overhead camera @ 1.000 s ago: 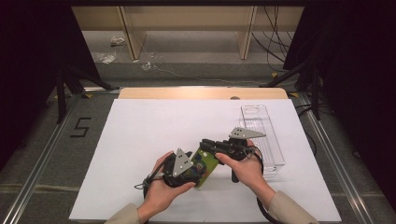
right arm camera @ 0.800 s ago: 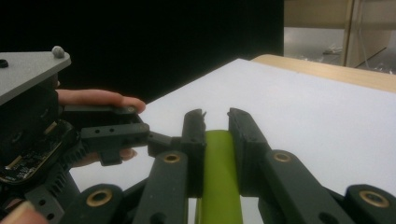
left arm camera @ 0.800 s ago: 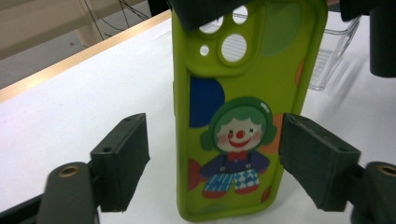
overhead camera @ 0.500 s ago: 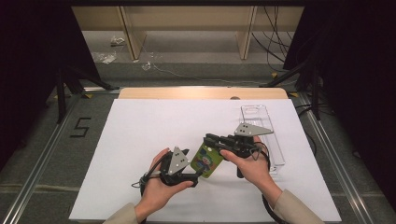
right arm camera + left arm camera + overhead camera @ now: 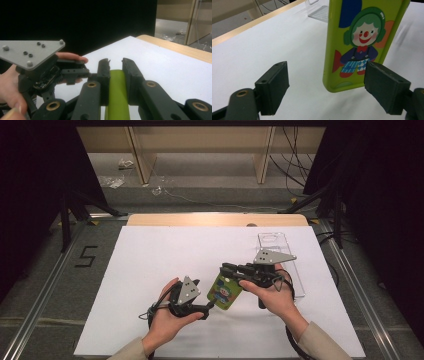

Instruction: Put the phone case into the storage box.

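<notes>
The high view looks forward and down on the white table [image 5: 150, 270] from well above. Each gripper view sits low and close along its jaws; all three share the green phone case [image 5: 225, 291] [image 5: 362, 45] [image 5: 116, 100].

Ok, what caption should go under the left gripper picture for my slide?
The open left gripper faces a green clown phone case hanging above the white table.

Over the last second I have separated the two grippers. My left gripper [image 5: 210, 306] has backed off toward the tabletop's near edge, its jaws now spread clear of the lime-green clown-print phone case [image 5: 225, 291], which my right gripper [image 5: 226, 268] has lifted slightly rightward.
</notes>
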Demonstrator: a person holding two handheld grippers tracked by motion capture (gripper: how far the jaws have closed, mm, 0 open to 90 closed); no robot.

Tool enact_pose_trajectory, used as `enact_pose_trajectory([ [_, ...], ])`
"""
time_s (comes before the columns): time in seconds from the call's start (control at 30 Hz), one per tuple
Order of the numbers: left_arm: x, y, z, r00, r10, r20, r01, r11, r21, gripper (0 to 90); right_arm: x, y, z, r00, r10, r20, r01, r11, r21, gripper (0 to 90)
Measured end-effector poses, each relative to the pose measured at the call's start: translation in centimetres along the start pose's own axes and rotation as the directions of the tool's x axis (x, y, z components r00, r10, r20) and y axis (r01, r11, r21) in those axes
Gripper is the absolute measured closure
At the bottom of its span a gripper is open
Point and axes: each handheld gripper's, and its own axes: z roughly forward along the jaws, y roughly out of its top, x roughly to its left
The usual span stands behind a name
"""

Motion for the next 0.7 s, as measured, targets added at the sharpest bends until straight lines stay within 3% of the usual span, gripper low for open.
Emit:
enact_pose_trajectory([
  [0.43, 0.28, -0.07, -0.03, 0.9999, 0.004, 0.014, -0.004, 1.0000, -0.004, 21.5, 0.17, 0.56, -0.46, 0.9993, -0.031, -0.020, 0.031, 0.999, 0.015, 77.8],
  [0.7, 0.18, -0.11, 0.09, 0.9977, 0.023, 0.064, -0.022, 0.9997, -0.011, 19.2, 0.25, 0.74, -0.54, 0.9983, -0.042, -0.040, 0.043, 0.999, 0.025, 77.8],
])
